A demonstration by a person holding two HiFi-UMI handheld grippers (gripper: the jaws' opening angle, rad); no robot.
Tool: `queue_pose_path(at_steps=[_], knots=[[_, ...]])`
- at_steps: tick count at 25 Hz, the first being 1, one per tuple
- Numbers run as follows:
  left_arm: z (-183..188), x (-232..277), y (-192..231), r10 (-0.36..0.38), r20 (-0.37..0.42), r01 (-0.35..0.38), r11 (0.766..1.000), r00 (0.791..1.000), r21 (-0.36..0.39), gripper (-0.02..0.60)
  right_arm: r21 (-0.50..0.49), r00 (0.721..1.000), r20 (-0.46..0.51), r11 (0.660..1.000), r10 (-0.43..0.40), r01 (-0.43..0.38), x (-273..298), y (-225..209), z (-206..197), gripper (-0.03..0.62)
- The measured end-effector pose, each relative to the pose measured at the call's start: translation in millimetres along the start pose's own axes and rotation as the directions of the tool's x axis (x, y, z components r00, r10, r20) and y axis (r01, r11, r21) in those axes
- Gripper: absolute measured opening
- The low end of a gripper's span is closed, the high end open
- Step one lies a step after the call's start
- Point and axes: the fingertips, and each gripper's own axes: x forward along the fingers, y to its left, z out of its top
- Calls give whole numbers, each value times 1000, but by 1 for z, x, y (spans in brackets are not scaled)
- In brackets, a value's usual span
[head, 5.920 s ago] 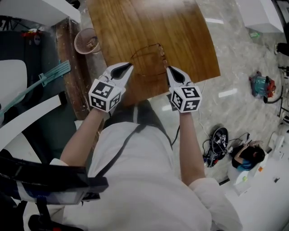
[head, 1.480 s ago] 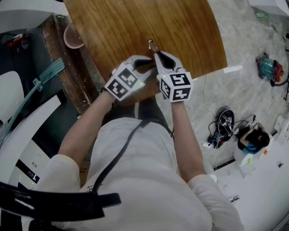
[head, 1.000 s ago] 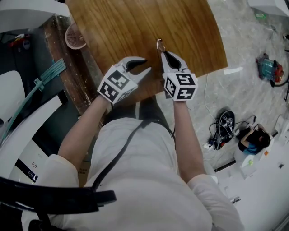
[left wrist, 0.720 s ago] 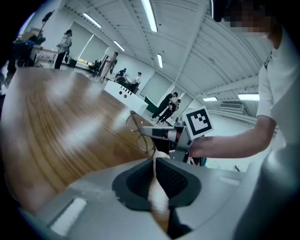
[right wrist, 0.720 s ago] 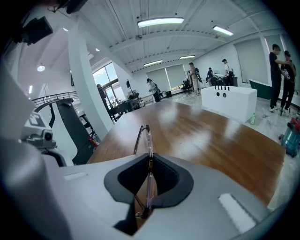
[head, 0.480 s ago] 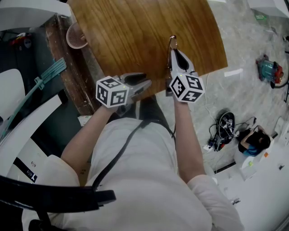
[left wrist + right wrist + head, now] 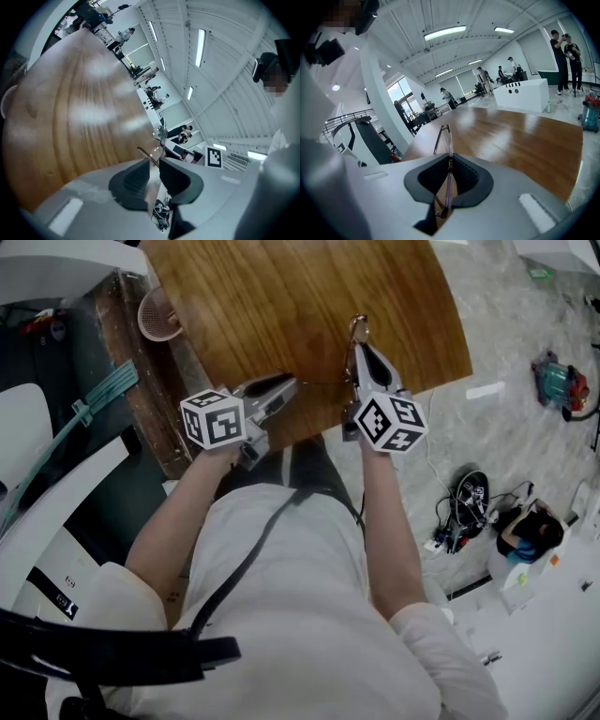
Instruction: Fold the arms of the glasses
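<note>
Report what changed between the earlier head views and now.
The glasses no longer lie flat on the table: the right gripper holds them edge-on, clamped. The left gripper swung away leftward and rolled over; its jaws have just been closing, one thin arm between them, not yet pinched. Table and basket stayed put.

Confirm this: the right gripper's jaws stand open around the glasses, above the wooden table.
Not open: the right gripper is shut on the glasses, as the right gripper view shows. The rest holds: they are above the wooden table.
</note>
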Motion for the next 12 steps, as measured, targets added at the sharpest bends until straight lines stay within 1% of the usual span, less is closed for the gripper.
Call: queue_pose_path(at_steps=[3,7,12], knots=[[1,-1,-4,-17,15,17,1000,1000,-11,63,2,1000,1,1000,21,-21,-2,3,0,28],[3,-6,-6,-30,14,30,1000,999,-4,55,-7,996,-18,996,86,-87,-2,11,-3,28],[14,-7,-12,-49,14,49,999,999,22,51,-102,980,-91,978,175,-184,0,33,-15,28]])
